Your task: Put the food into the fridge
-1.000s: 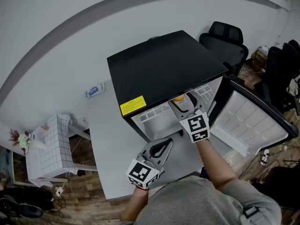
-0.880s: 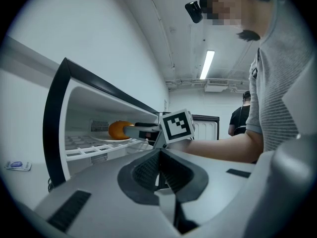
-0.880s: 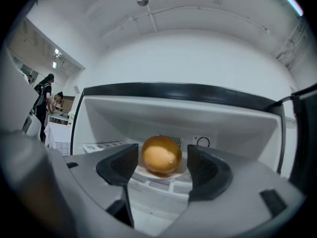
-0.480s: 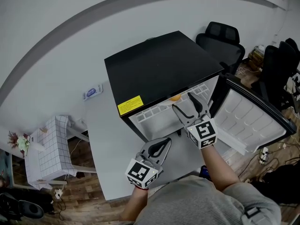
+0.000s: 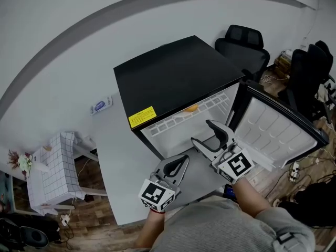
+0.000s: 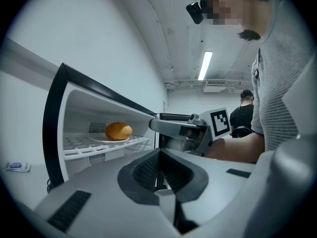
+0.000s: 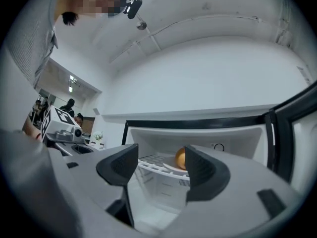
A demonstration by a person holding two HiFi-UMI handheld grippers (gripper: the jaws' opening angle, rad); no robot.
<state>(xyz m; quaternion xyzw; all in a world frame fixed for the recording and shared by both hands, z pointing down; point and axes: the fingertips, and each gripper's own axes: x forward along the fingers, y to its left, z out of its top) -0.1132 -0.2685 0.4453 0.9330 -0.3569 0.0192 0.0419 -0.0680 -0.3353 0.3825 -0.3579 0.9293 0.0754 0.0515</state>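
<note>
A small black fridge [image 5: 173,77] stands on a grey table with its door [image 5: 278,133] swung open to the right. On its upper wire shelf [image 6: 106,145] a golden bun [image 6: 118,131] lies on a white plate [image 7: 171,166]; the bun [image 5: 191,108] also shows in the head view and the bun [image 7: 180,158] in the right gripper view. My right gripper [image 5: 209,134] is open and empty, just outside the fridge opening. My left gripper [image 5: 178,165] is shut on nothing, near the table's front, pointing at the fridge.
Black office chairs [image 5: 247,43] stand behind and to the right of the fridge. A small blue-and-white packet [image 5: 100,105] lies on the table [image 5: 118,156] left of the fridge. A white gridded stand [image 5: 55,167] is on the floor at the left.
My right gripper has drawn back out of the fridge toward me and to the right, empty, leaving the bun on the shelf. The left gripper has stayed put.
</note>
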